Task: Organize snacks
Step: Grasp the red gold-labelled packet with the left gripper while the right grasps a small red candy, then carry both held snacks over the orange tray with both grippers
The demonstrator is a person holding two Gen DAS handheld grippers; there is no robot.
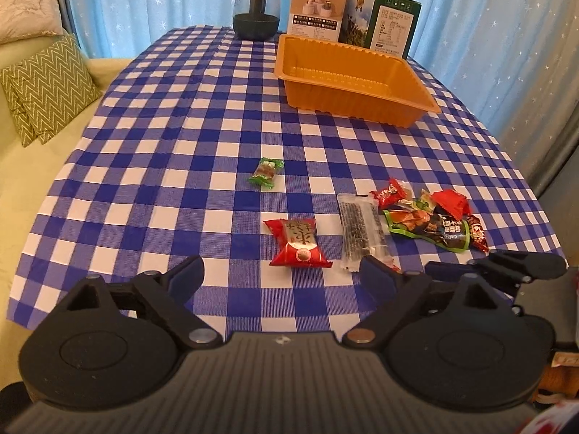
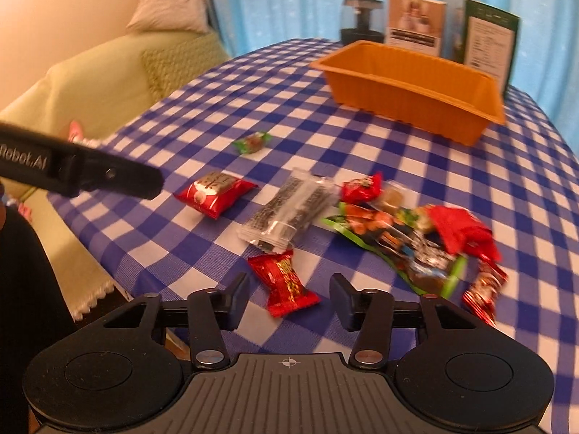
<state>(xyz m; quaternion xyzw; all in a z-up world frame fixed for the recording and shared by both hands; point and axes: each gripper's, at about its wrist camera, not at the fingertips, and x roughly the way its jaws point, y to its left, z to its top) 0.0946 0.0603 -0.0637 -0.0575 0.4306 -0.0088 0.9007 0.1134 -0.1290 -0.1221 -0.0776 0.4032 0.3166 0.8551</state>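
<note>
An empty orange tray (image 1: pixel 398 72) (image 2: pixel 409 90) stands at the far side of the checked table. Snacks lie near the front edge: a red cake packet (image 1: pixel 298 244) (image 2: pixel 215 191), a clear packet of black sticks (image 1: pixel 360 228) (image 2: pixel 286 209), a green candy (image 1: pixel 266 173) (image 2: pixel 252 141), and a pile of red and green wrappers (image 1: pixel 434 217) (image 2: pixel 416 231). A red candy (image 2: pixel 286 284) lies between my right gripper's fingers. My left gripper (image 1: pixel 282 275) is open and empty, just short of the red cake packet. My right gripper (image 2: pixel 289 298) is open around the red candy.
A dark glass jar (image 1: pixel 256 11) and two boxes (image 1: pixel 354 14) stand behind the tray. A green sofa with cushions (image 1: pixel 43 86) is on the left. The left gripper's finger (image 2: pixel 90 173) reaches into the right wrist view. The table's front edge is close.
</note>
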